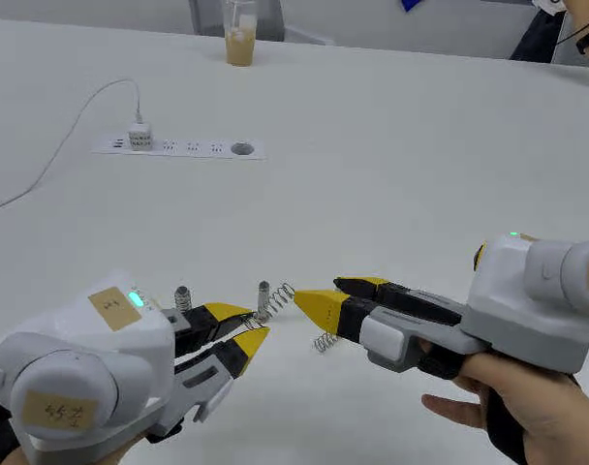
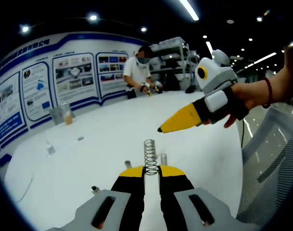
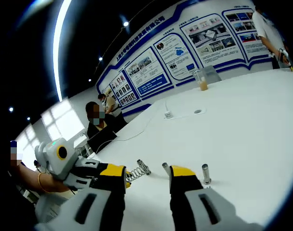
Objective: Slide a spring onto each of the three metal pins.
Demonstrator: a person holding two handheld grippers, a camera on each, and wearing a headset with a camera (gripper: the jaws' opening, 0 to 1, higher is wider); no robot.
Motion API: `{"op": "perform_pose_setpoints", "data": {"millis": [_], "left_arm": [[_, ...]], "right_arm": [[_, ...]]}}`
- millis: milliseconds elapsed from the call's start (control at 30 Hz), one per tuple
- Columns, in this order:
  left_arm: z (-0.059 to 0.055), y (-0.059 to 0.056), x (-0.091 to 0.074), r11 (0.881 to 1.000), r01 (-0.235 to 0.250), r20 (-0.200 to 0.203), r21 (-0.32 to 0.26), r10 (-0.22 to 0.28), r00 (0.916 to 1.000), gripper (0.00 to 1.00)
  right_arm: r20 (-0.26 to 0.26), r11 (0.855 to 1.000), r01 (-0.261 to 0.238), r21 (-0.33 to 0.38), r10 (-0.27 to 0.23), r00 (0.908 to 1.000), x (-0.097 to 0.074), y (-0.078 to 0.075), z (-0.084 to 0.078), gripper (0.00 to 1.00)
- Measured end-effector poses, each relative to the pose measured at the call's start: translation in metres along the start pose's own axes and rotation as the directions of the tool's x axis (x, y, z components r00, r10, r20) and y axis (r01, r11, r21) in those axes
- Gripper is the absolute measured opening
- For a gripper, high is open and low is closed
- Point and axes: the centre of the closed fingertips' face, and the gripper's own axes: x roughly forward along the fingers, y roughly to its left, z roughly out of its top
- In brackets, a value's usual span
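Left gripper view: the left gripper (image 2: 150, 169), black jaws with yellow tips, is clamping together on the lower end of a slim coiled steel spring (image 2: 150, 153), which is standing up from between the tips. The right gripper (image 2: 178, 122) is showing at the right of that view, its yellow tip hovering just above the spring's free end with a small gap between them. A hand (image 2: 255, 96) with a dark band at the wrist is wrapping round its grey body. Right gripper view: the right gripper's jaws are standing apart and gripping nothing. Between them are showing a bare upright metal pin (image 3: 166, 168) and, further left, a spring-covered metal pin (image 3: 143, 167). A third metal pin (image 3: 205, 174), also bare, is standing just past the jaw on that view's right. Head view: both grippers are pointing at each other low over the white workbench (image 1: 391, 194), the left one reaching in from the lower left and the right one from the right, with the hand cupping it from beneath. The held spring is tilting up to the right, crossing the bare upright metal pin. A loose second spring (image 1: 325, 341) is lying flat on the workbench under the right gripper's yellow tip. A white power strip (image 1: 178, 147) with a plugged charger and a clear cup of beige drink (image 1: 240, 37) are sitting well beyond.
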Motion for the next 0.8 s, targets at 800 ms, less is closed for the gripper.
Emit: {"op": "perform_pose_setpoints", "data": {"millis": [800], "left_arm": [[0.021, -0.014, -0.014, 0.998, 0.045, 0.145, 0.035, -0.05, 0.9882, 0.1]], "right_arm": [[-0.028, 0.973, -0.132, 0.19, 0.14, 0.9898, 0.007, 0.029, -0.008, 0.23]]}}
